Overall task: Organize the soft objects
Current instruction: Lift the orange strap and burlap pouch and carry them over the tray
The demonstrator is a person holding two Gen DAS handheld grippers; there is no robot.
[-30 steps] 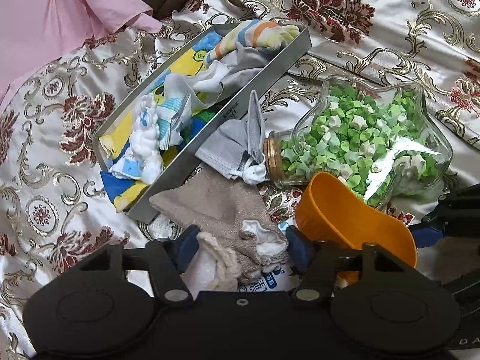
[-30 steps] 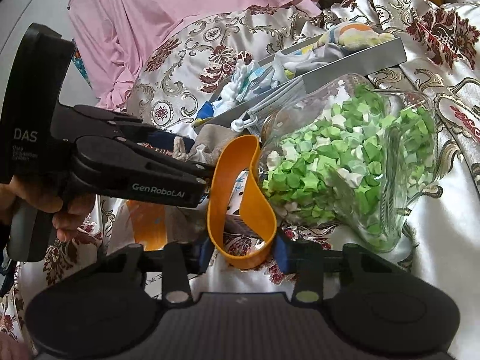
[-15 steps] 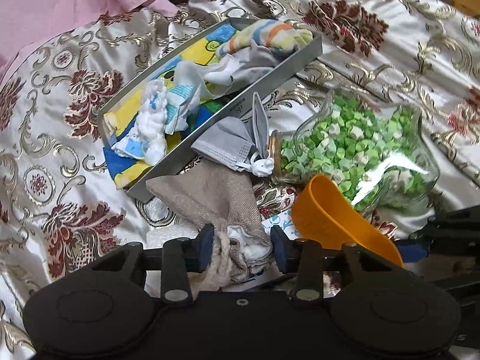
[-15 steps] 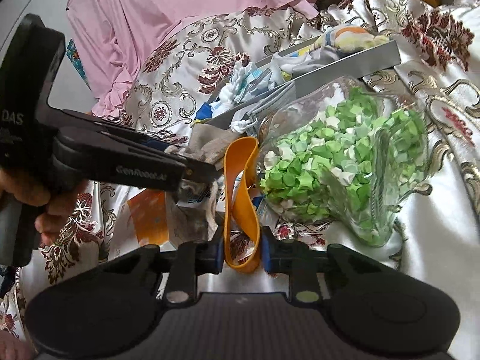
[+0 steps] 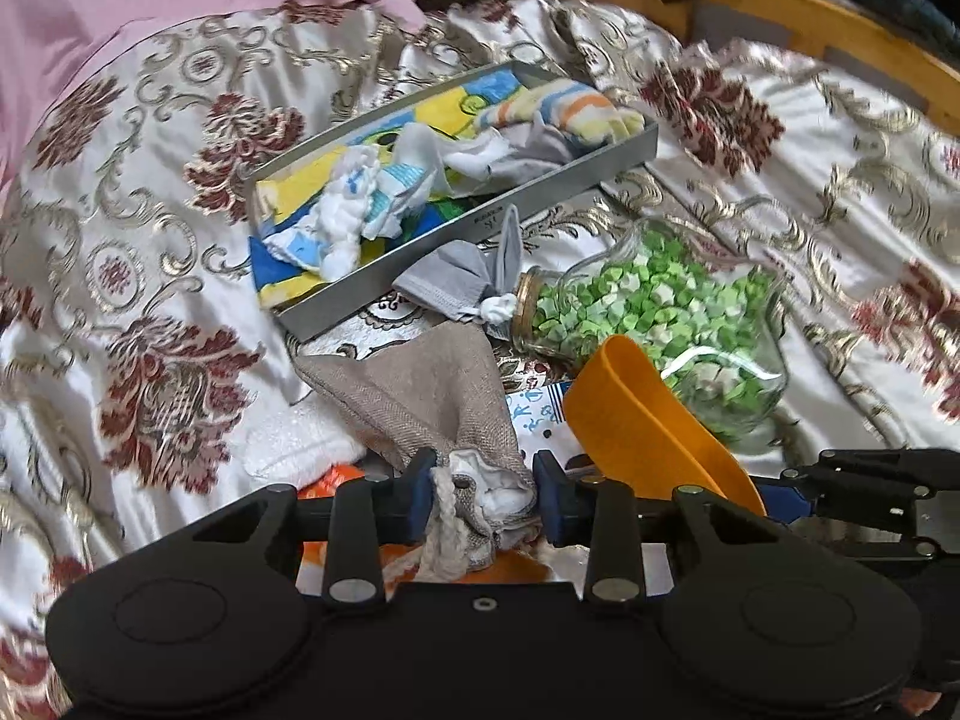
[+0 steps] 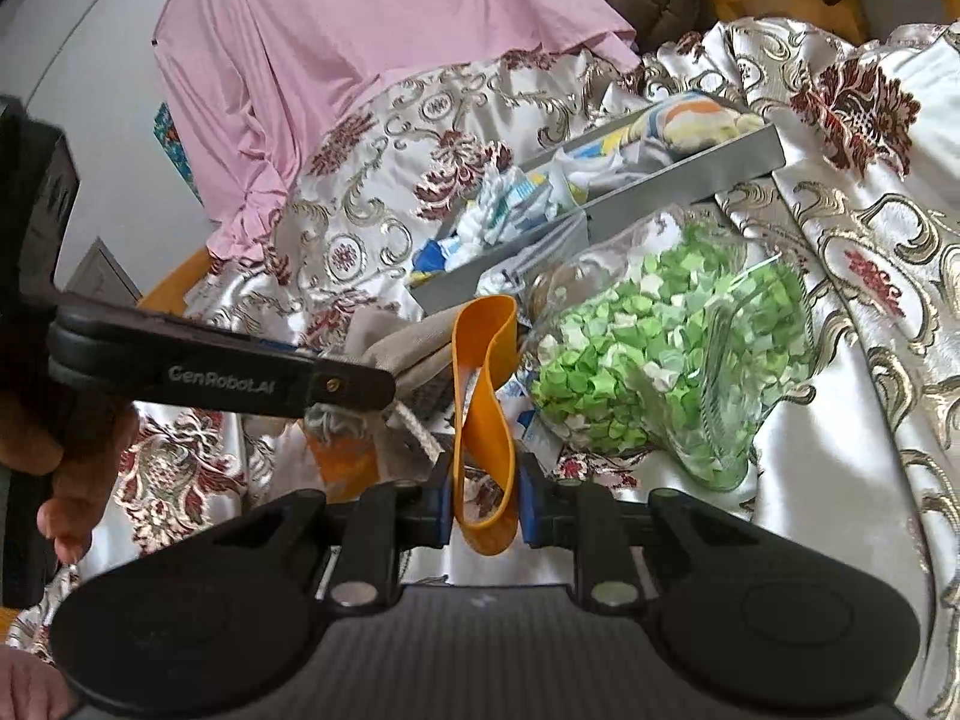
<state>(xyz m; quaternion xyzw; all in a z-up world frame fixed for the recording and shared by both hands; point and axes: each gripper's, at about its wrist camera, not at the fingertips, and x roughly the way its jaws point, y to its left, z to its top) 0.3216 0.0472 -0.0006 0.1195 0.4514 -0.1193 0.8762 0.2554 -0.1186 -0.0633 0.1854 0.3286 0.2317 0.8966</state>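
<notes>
My left gripper [image 5: 482,495] is shut on the neck of a beige drawstring pouch [image 5: 414,396] and lifts it off the bed. My right gripper [image 6: 483,510] is shut on an orange elastic band [image 6: 480,414], squeezed flat between the fingers; the band also shows in the left wrist view [image 5: 648,426]. A grey metal tray [image 5: 480,225] lies further back, holding a striped sock [image 5: 570,114], white cloths and a yellow-blue cloth. A grey face mask [image 5: 462,285] lies in front of the tray. The left gripper's body [image 6: 222,372] sits left of the band in the right wrist view.
A glass jar [image 5: 660,324] of green paper stars lies on its side right of the pouch, also in the right wrist view [image 6: 660,354]. A floral satin bedspread [image 5: 150,276] covers the bed. Pink cloth [image 6: 360,48] lies behind. A wooden frame [image 5: 840,24] is at the back right.
Both grippers closed: the left on the pouch, the right squeezing the orange band flat. Both then rose and pulled back, so tray and jar look farther away.
</notes>
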